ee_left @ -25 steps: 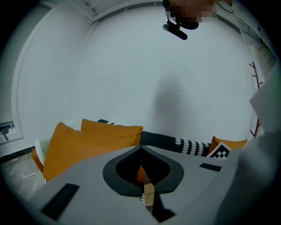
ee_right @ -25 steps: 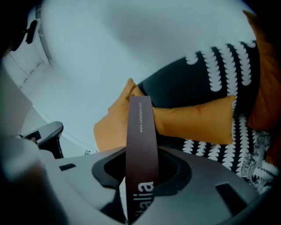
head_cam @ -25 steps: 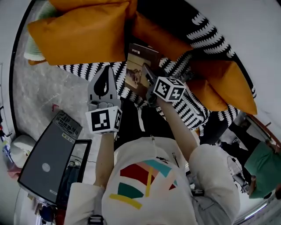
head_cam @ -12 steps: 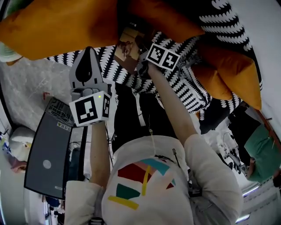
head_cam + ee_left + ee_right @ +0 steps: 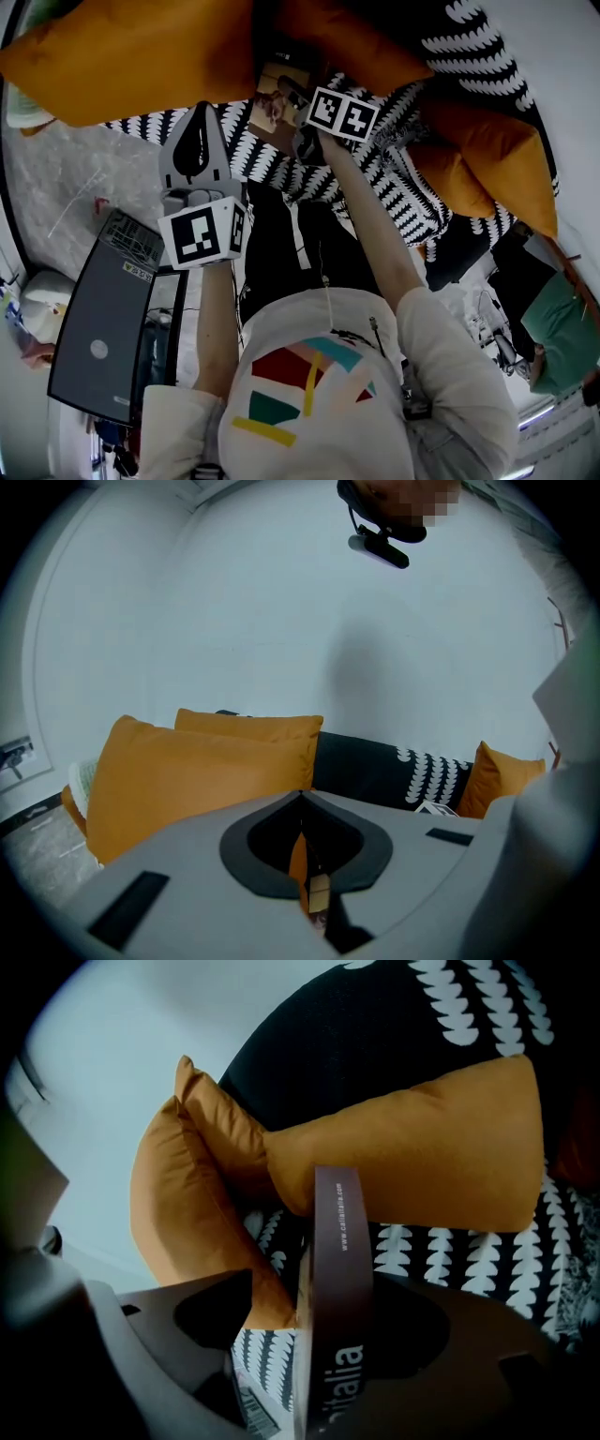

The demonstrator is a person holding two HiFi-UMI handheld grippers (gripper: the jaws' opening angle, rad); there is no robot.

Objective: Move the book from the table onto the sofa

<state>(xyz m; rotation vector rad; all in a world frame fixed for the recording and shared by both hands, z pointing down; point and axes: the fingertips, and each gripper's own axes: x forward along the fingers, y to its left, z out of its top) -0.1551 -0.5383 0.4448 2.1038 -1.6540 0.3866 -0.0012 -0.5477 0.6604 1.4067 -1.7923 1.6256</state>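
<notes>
The book [image 5: 269, 97] rests on the black-and-white patterned sofa seat [image 5: 412, 187], between two orange cushions [image 5: 122, 56]. My right gripper [image 5: 287, 91] reaches down to it. In the right gripper view the book's dark spine [image 5: 337, 1260] stands between the jaws of the right gripper [image 5: 330, 1286]. The jaws are opening, and a gap shows between the left jaw and the book. My left gripper [image 5: 199, 120] hovers to the left over the seat's front edge, shut and holding nothing. In the left gripper view its jaws meet at the tip of the left gripper [image 5: 302, 803].
More orange cushions [image 5: 487, 159] lie at the sofa's right end. A grey flat case [image 5: 103, 337] sits on the marble floor [image 5: 66, 187] at my left. Another person [image 5: 562, 337] is at the far right edge.
Both grippers have come down towards the sofa, the right one bringing the book to the seat. The right jaws now stand apart from the book.
</notes>
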